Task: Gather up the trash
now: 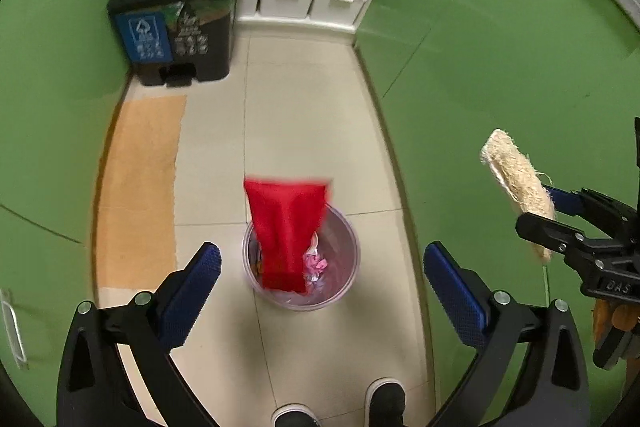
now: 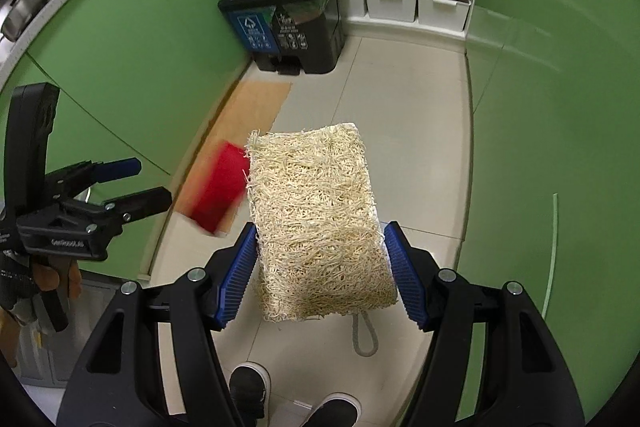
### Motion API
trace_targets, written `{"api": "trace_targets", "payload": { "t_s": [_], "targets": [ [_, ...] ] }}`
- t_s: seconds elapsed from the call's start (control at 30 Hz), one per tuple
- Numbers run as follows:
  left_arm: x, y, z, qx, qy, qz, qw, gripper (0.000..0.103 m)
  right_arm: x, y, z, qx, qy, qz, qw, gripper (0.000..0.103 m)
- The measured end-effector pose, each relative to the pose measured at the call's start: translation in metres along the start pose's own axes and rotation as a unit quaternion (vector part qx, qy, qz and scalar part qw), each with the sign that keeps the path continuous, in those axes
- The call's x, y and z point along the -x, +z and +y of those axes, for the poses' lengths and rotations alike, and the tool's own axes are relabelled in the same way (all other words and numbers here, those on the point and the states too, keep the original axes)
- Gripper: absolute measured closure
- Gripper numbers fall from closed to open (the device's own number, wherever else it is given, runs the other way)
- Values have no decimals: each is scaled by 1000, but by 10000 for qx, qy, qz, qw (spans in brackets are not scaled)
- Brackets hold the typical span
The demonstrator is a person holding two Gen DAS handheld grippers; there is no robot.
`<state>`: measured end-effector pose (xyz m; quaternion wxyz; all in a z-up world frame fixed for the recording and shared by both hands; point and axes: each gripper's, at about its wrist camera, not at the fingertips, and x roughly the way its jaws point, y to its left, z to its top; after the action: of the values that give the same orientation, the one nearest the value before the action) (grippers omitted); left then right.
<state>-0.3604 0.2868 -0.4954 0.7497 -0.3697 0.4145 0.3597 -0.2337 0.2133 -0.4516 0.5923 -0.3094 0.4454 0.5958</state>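
My left gripper (image 1: 320, 283) is open and empty, held above a small clear waste bin (image 1: 344, 291) on the floor. A red cloth (image 1: 286, 231), blurred, hangs in the air over the bin with its lower end inside; crumpled trash lies in the bin. The cloth also shows in the right wrist view (image 2: 218, 187). My right gripper (image 2: 320, 271) is shut on a beige loofah scrubber (image 2: 320, 223) with a cord loop below it. The loofah (image 1: 516, 191) and right gripper (image 1: 560, 223) show at the right of the left wrist view. The left gripper (image 2: 136, 183) shows at the left of the right wrist view.
A black two-part pedal bin (image 1: 180, 23) with a blue recycling label stands at the far left corner. Green cabinets (image 1: 500, 67) line both sides of the narrow tiled floor. An orange mat (image 1: 140, 187) lies at the left. White boxes (image 1: 312, 1) sit on a low shelf. My shoes (image 1: 384, 403) are below.
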Motion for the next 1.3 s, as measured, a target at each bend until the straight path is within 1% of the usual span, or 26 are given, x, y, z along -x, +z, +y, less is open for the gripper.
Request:
{"api": "trace_targets", "payload": {
  "t_s": [0.13, 0.33, 0.47, 0.5, 0.53, 0.57, 0.6, 0.7, 0.83, 0.93, 1.07, 1.1, 1.17, 1.2, 1.3],
  "targets": [
    [-3, -4, 13, 152, 67, 19, 9999, 6, -18, -2, 9, 131, 100, 137, 9998, 39],
    [11, -14, 32, 336, 205, 35, 9992, 6, -46, 3, 25, 299, 288, 303, 9987, 39],
    [17, -15, 45, 392, 329, -4, 9987, 6, -64, 8, 35, 422, 439, 317, 9976, 38],
    [17, -15, 49, 413, 346, -34, 9985, 6, -69, 10, 36, 435, 468, 315, 9975, 37],
    [18, -15, 51, 428, 359, -60, 9984, 6, -73, 11, 37, 446, 502, 323, 9972, 33],
    [18, -16, 53, 452, 371, -99, 9982, 6, -80, 12, 37, 446, 494, 301, 9973, 13],
    [18, -16, 56, 490, 371, -126, 9980, 6, -84, 13, 37, 438, 504, 251, 9975, 4],
    [15, -18, 56, 508, 363, -127, 9980, 6, -93, 15, 37, 436, 436, 339, 9975, 4],
    [20, -19, 51, 515, 338, -73, 9981, 6, -86, 15, 37, 393, 317, 398, 9979, 4],
    [33, -15, 41, 474, 283, -20, 9985, 6, -66, 15, 36, 291, 275, 464, 9981, 4],
    [65, -6, 15, 273, 255, 4, 9993, 6, -20, 19, 38, 221, 173, 451, 9986, 4],
    [73, -4, 11, 255, 238, -4, 9994, 6, -4, 21, 39, 204, 143, 427, 9988, 4],
    [102, 4, -5, 176, 204, -34, 9996, 6, 29, 24, 40, 149, 98, 381, 9991, 4],
    [113, 7, -11, 147, 193, -45, 9997, 6, 51, 26, 41, 105, 75, 346, 9993, 4],
    [164, 18, -36, 17, 168, -92, 9998, 6, 117, 35, 42, -17, -15, 214, 9998, 4]
  ]
}}
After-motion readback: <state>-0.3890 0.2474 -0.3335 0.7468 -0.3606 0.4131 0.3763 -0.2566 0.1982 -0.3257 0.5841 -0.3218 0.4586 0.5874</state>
